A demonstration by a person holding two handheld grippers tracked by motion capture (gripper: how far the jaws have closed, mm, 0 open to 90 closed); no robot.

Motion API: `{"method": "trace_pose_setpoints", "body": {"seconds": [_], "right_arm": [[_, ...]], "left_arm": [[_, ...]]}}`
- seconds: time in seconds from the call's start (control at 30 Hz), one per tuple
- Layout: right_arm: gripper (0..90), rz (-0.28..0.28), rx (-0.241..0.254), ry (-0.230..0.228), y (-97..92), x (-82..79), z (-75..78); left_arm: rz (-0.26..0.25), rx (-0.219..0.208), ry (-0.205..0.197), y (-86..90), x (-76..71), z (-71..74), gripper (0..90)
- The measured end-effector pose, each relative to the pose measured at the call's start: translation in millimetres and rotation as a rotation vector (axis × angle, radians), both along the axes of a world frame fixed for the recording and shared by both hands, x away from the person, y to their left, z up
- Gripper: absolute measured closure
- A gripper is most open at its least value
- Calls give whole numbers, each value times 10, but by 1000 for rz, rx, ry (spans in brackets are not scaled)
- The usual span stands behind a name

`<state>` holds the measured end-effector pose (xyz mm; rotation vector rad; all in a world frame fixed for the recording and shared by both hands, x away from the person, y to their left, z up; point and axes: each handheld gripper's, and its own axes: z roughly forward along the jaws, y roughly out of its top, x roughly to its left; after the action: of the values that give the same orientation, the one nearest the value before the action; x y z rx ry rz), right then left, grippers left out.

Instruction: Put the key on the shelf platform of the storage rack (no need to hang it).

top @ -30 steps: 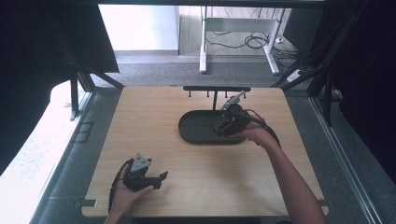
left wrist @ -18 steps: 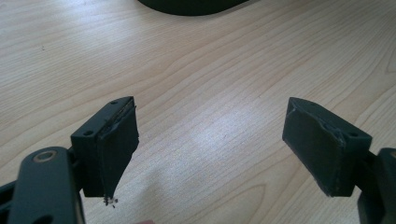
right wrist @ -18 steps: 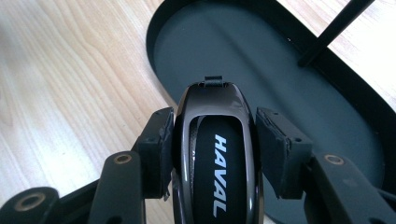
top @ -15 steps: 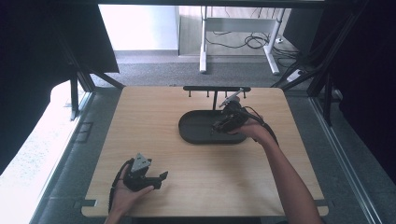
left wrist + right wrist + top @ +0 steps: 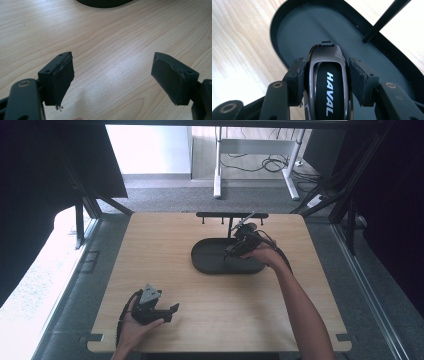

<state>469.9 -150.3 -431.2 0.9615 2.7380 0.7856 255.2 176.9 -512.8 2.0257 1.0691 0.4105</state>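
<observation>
a: two pads of the right gripper (image 5: 325,80) clamp a black car key fob (image 5: 326,82) marked haval, just above the dark oval tray (image 5: 294,27).
b: step?
a: placing, i judge. next: lower onto the tray floor clear of the thin post (image 5: 384,20), then part the jaws.
b: left gripper (image 5: 112,77)?
a: jaws wide, nothing between, over bare table (image 5: 105,37).
</observation>
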Motion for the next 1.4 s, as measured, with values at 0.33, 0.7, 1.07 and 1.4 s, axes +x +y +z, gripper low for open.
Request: {"method": "trace_pose_setpoints", "body": {"seconds": [0.33, 0.7, 1.07, 1.4], "right_arm": [[492, 3, -19, 10, 34, 147, -201], [493, 0, -68, 23, 49, 212, -366], [492, 20, -107, 17, 52, 246, -524], [491, 33, -145, 11, 57, 229, -629]], "left_arm": [[1, -3, 3, 14, 1, -4, 185], [-1, -4, 3, 16, 1, -5, 185], [-1, 2, 6, 16, 4, -10, 185], [-6, 7, 10, 6, 5, -17, 185]]}}
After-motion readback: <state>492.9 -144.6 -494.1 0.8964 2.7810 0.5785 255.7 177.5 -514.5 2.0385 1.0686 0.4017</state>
